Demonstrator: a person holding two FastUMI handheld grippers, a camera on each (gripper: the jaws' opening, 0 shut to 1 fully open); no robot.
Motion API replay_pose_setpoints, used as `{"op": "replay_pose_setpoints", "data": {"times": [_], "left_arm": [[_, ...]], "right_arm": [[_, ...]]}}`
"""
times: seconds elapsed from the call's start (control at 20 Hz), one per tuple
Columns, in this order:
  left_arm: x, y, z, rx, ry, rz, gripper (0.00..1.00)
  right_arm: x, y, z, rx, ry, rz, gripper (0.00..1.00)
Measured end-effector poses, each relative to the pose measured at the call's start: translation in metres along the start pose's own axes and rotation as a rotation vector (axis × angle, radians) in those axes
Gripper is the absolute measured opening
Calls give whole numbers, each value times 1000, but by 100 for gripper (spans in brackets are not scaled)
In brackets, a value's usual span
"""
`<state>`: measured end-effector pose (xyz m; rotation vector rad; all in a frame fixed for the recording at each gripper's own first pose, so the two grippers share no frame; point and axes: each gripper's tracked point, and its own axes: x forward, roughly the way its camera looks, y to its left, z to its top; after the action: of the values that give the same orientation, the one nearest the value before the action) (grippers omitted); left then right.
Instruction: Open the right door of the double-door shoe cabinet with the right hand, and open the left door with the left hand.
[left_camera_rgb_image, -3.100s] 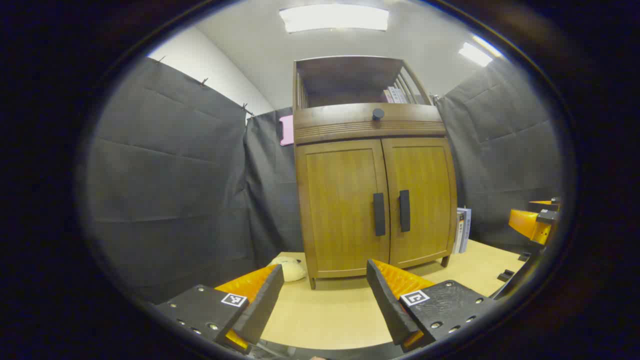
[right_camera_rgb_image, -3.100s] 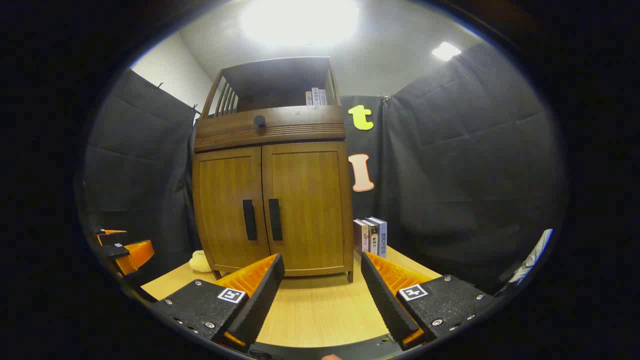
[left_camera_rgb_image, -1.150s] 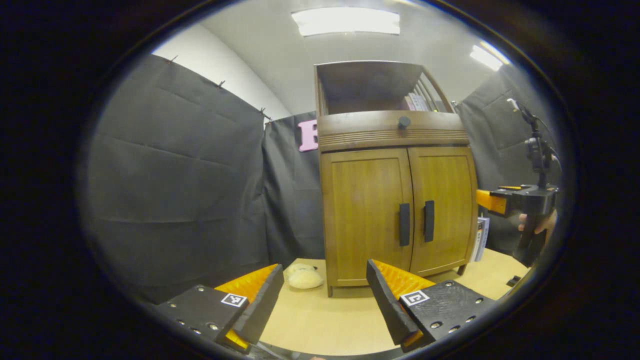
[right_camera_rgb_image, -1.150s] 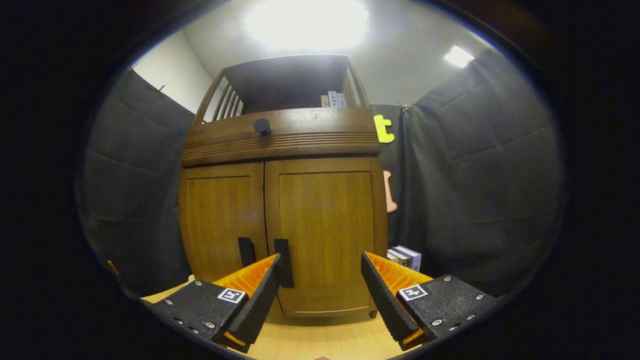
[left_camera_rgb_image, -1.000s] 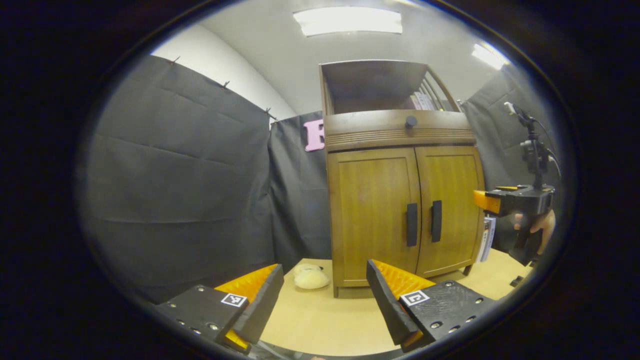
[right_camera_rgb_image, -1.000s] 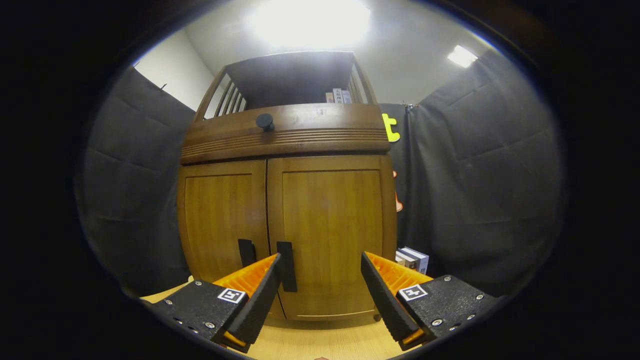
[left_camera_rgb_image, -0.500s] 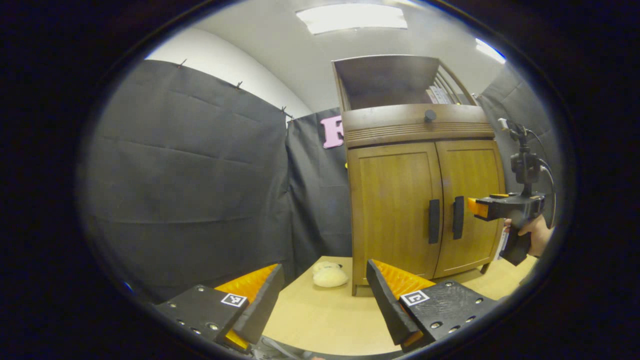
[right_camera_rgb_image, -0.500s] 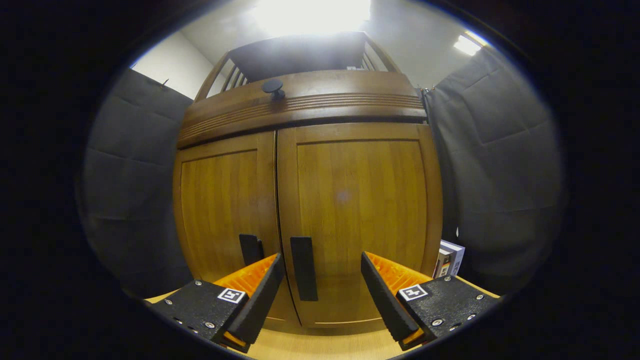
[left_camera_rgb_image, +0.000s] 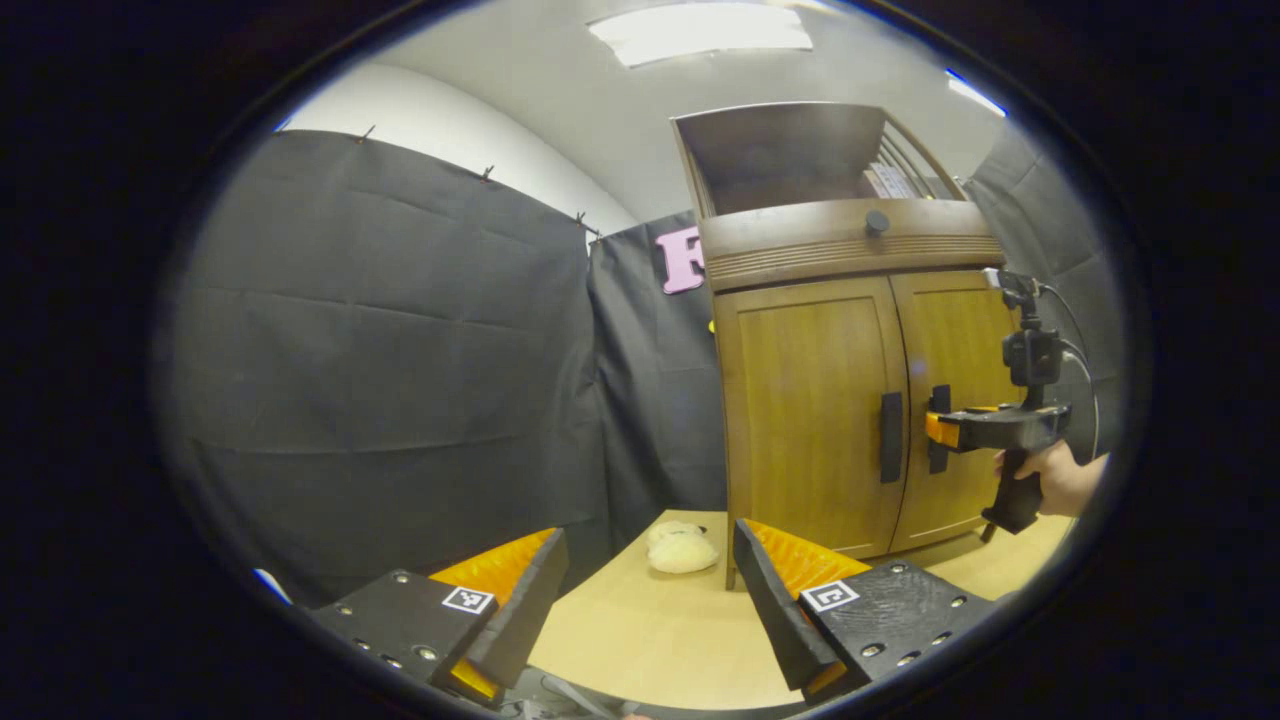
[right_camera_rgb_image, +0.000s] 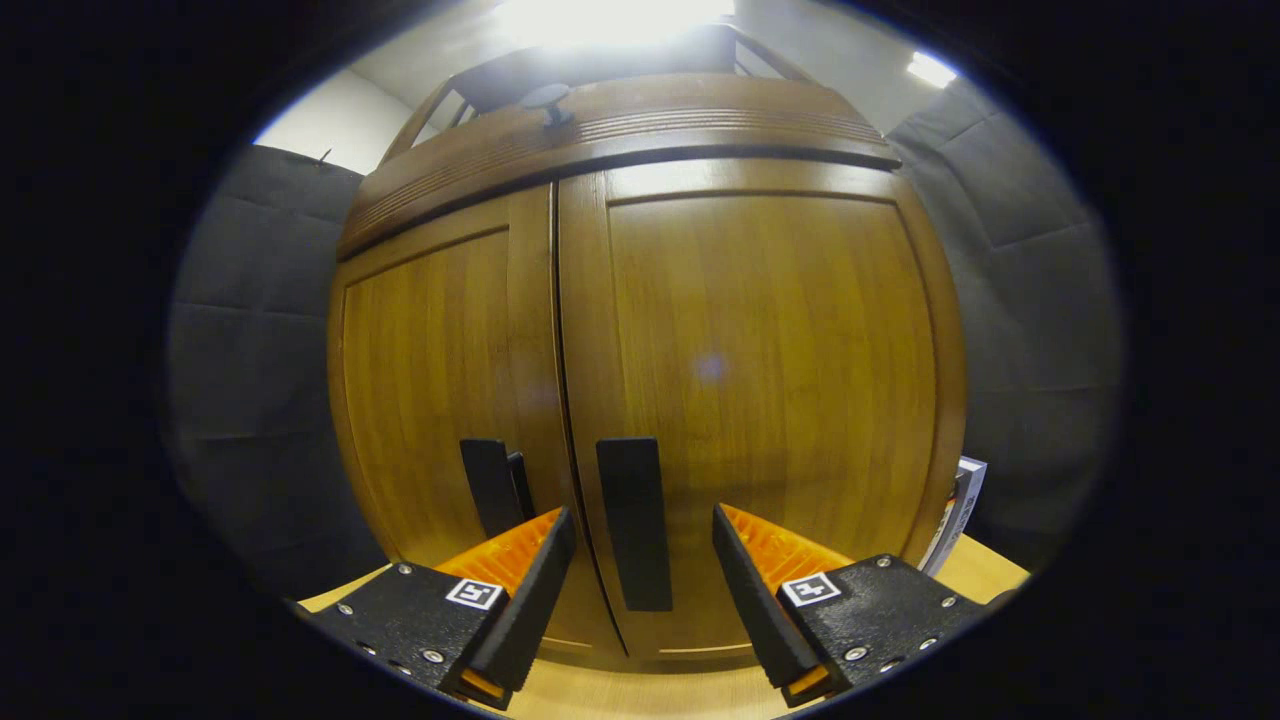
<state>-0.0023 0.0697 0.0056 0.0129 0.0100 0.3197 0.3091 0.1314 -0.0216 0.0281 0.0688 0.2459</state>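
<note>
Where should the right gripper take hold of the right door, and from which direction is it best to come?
Probably on the black vertical handle near the right door's inner edge. The bar is tall and narrow, so the open right gripper should come straight from the front, one finger on each side, as it stands now.

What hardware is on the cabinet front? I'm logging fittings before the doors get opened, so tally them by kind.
Doors: 2, left door and right door, both closed.
Bar handles: 2, left handle and right handle.
Round knob: 1.
Total: 5.
</note>
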Motion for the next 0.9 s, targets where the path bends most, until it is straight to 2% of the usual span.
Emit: {"op": "replay_pose_setpoints", "data": {"times": [0.1,0.3,0.45,0.5,0.6,0.65,0.8,0.85,0.9], "left_arm": [[0,1,0,-2,4,8,95],[-1,2,0,-4,8,14,95],[-1,2,-1,-3,23,11,95],[-1,1,-1,-5,25,8,100],[0,1,0,-12,25,-1,100],[1,0,0,-12,23,-7,100],[1,-1,1,-12,8,-24,100],[1,-1,3,-13,1,-29,100],[1,-2,2,-13,-2,-34,95]], "right_arm": [[4,7,-1,-4,5,-3,80],[-1,27,7,1,24,-15,57],[0,33,6,19,26,10,41],[0,35,7,10,30,12,35],[-3,42,16,4,38,11,30],[-3,39,17,4,40,13,24],[-6,37,21,5,58,23,25],[-7,38,22,4,59,25,22],[-8,38,24,3,58,28,22]]}}
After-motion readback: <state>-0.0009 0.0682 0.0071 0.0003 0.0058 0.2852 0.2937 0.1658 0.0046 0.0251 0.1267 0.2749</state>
